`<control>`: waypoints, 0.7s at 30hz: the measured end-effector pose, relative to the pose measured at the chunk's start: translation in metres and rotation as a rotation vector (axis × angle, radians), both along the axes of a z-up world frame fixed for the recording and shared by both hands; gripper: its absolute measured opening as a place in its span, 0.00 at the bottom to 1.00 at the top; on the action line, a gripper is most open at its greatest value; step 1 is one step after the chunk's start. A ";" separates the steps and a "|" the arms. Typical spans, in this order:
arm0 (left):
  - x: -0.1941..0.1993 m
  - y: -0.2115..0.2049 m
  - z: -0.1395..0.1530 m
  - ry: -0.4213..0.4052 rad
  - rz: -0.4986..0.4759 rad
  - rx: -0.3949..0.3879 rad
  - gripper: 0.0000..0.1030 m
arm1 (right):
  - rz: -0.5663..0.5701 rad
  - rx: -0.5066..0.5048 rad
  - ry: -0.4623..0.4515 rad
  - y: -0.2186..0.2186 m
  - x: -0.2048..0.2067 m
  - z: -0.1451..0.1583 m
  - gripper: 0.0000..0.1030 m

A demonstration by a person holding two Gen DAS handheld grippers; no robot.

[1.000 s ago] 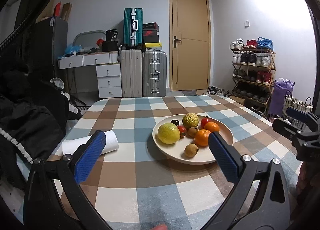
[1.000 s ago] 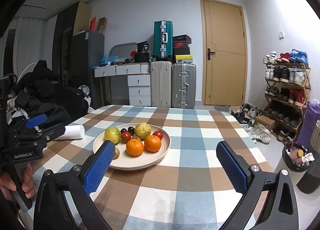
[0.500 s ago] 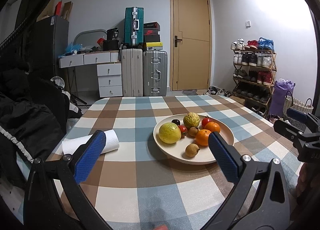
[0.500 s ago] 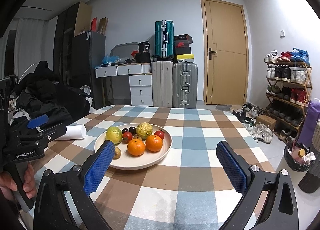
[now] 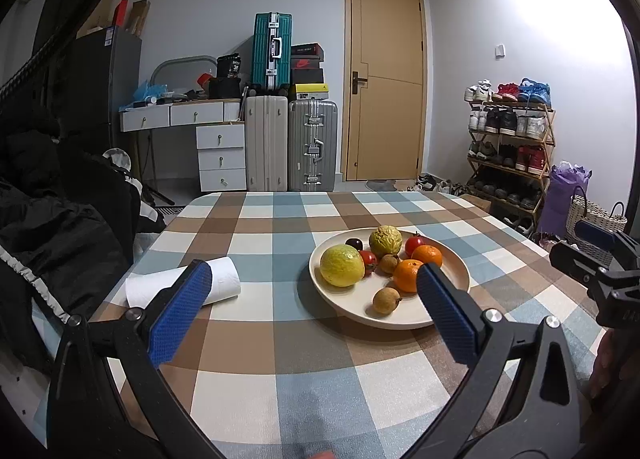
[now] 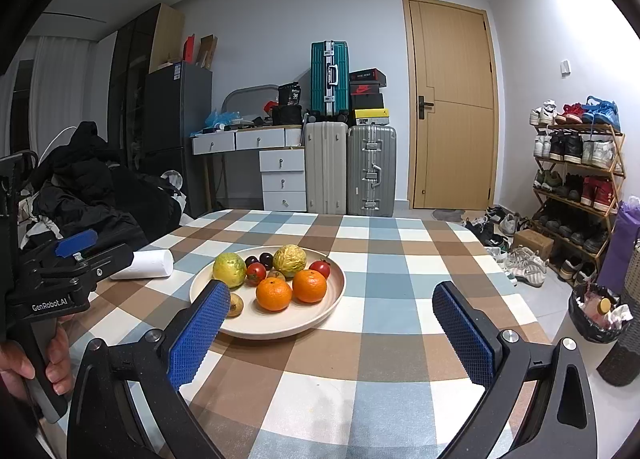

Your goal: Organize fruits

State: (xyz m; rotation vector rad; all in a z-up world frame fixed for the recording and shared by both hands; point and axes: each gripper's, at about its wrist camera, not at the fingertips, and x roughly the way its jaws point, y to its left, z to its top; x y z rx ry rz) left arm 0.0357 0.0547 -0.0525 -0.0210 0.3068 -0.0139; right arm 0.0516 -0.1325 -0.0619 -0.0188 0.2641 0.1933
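A round cream plate (image 5: 448,259) is set on the checked table (image 5: 280,359), toward its middle, and the fruits are gathered on it. Two oranges (image 6: 274,293) are placed side by side at the near right of the pile, touching; a large yellow-green fruit (image 5: 342,265) is seen at the left and a bumpy green one (image 5: 385,241) at the back. Two small red fruits (image 6: 256,273) and dark ones (image 6: 266,258) are crowded between them, partly hidden. A small brown fruit (image 5: 386,300) is set apart near the front rim; its long axis cannot be made out, and in the right wrist view it is half covered by a gripper finger. A white paper roll (image 5: 224,279) is laid on its side left of the plate, its long axis running left to right, its near end masked by a blue pad. The left gripper (image 5: 312,311) is held spread wide above the table, empty. The right gripper (image 6: 332,323) is likewise spread wide, grasping nothing. A hand (image 6: 24,359) is cut off at the frame edge.
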 end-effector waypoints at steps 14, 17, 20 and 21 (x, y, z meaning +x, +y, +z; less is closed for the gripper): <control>0.000 0.001 0.000 0.000 0.000 -0.002 0.99 | 0.000 0.000 0.000 0.000 0.000 0.000 1.00; 0.000 0.001 0.000 0.000 0.000 -0.003 0.99 | -0.001 0.000 0.000 0.000 0.000 0.000 1.00; 0.000 0.001 0.000 0.000 0.000 -0.001 0.99 | -0.001 0.000 0.000 0.000 0.000 0.000 1.00; 0.001 0.001 -0.001 -0.001 0.000 0.002 0.99 | -0.001 0.000 0.000 0.000 0.000 0.000 1.00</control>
